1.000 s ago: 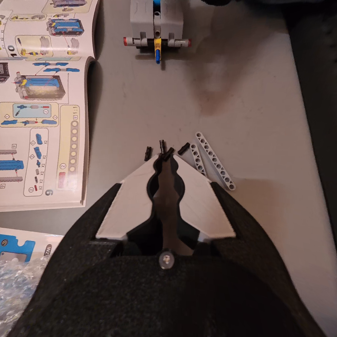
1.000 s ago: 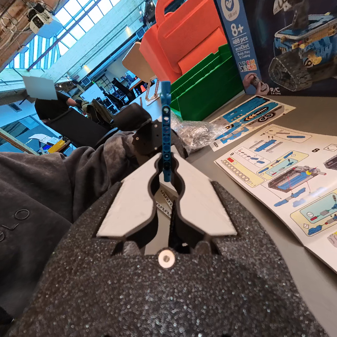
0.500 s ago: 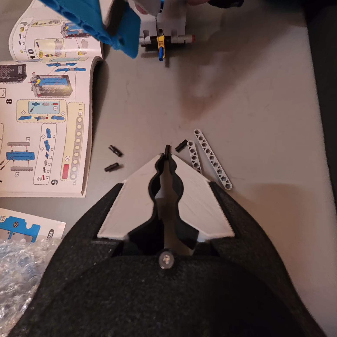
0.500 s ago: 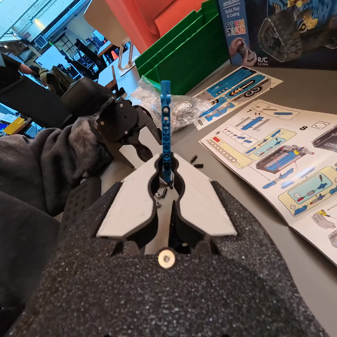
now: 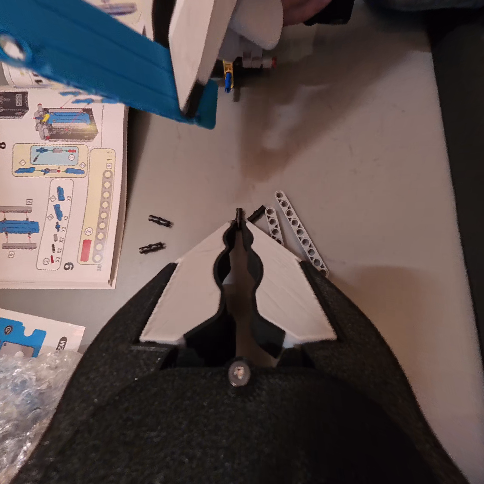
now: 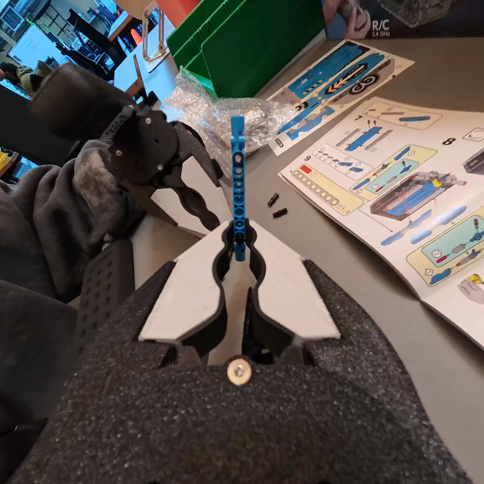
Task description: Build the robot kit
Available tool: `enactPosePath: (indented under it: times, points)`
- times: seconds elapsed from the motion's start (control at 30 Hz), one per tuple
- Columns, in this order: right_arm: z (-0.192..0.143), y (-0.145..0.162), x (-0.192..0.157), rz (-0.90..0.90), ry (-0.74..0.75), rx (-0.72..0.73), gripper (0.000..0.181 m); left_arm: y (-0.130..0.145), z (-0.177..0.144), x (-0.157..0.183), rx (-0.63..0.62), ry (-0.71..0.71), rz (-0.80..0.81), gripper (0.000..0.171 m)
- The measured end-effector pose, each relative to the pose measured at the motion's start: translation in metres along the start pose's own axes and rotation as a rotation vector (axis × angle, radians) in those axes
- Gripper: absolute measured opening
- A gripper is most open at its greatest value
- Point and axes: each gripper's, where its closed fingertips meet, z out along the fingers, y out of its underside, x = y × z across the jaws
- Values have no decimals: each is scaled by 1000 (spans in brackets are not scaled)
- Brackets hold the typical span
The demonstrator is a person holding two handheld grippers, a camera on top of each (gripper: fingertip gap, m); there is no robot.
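My left gripper (image 5: 238, 224) is shut on a small black pin (image 5: 238, 214), held just above the grey table (image 5: 340, 146). Two more black pins (image 5: 159, 220) lie to its left, one (image 5: 256, 212) just right of the tips. Two grey perforated beams (image 5: 301, 233) lie to the right. My right gripper (image 6: 238, 230) is shut on a long blue perforated beam (image 6: 237, 183) that points forward. That beam (image 5: 86, 68) and the right gripper (image 5: 196, 47) show large and blurred at the top of the left wrist view. The left gripper (image 6: 209, 225) shows just left of the blue beam in the right wrist view.
An open instruction booklet (image 5: 52, 183) lies at the left, also seen in the right wrist view (image 6: 392, 196). A grey block assembly with a yellow and blue pin (image 5: 235, 68) stands farther back. Bubble wrap (image 6: 230, 117), a sticker sheet (image 6: 340, 81), a green bin (image 6: 248, 44) and a printed box (image 6: 392, 18) stand behind. Spacing between my two grippers at the tips: around 8 cm.
My left gripper closed on one black pin and lifted it; two pins shifted left. My right gripper swung down toward the table with the blue beam, now close above the left gripper.
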Motion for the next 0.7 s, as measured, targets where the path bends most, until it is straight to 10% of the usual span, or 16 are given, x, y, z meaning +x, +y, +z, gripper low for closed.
enactPosePath:
  times: [0.33,0.7]
  points:
    - [-8,-15,-28,171,-269,117,5,-69,-45,-9,425,19,-190,3]
    - [-6,-16,-37,170,-337,125,6,-71,-51,-7,463,82,-260,2]
